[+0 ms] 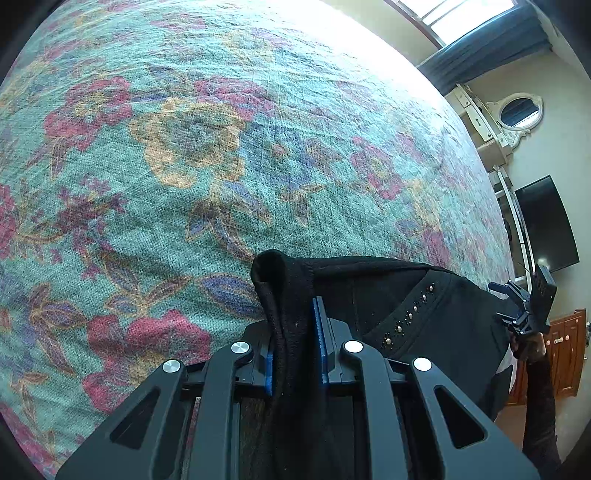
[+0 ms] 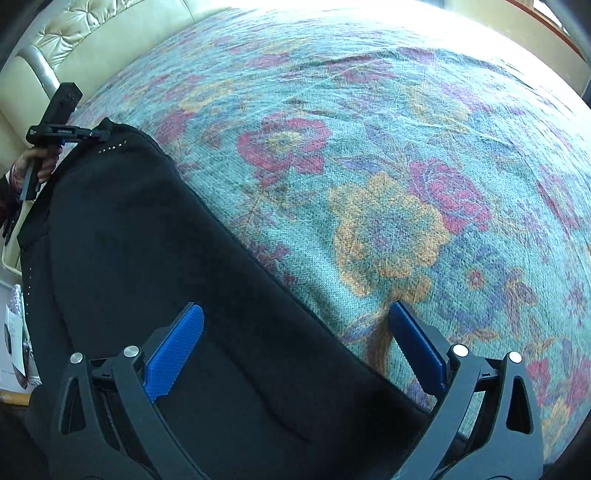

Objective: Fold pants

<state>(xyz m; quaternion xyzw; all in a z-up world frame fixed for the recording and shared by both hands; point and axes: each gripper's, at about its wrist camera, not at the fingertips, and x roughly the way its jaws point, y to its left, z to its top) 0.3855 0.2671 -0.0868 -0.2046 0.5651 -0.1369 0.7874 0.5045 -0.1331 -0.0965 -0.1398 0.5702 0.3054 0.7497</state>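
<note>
Black pants (image 1: 424, 295) with a row of small studs lie on a floral teal bedspread (image 1: 184, 147). My left gripper (image 1: 295, 325) is shut on a bunched fold at the pants' edge, the cloth pinched between its blue pads. In the right wrist view the pants (image 2: 129, 240) stretch diagonally from lower right to upper left. My right gripper (image 2: 295, 308) hovers open over their long edge, one blue pad above the black cloth, the other above the bedspread (image 2: 369, 184). The left gripper (image 2: 79, 133) shows at the pants' far corner, and the right gripper (image 1: 506, 299) at the far right of the left wrist view.
A cream tufted headboard (image 2: 92, 33) borders the bed at the upper left. Past the bed's edge stand a dark TV screen (image 1: 546, 229), a white oval mirror (image 1: 521, 110) and a wooden cabinet (image 1: 565, 350). Bright light falls from a window (image 1: 461, 14).
</note>
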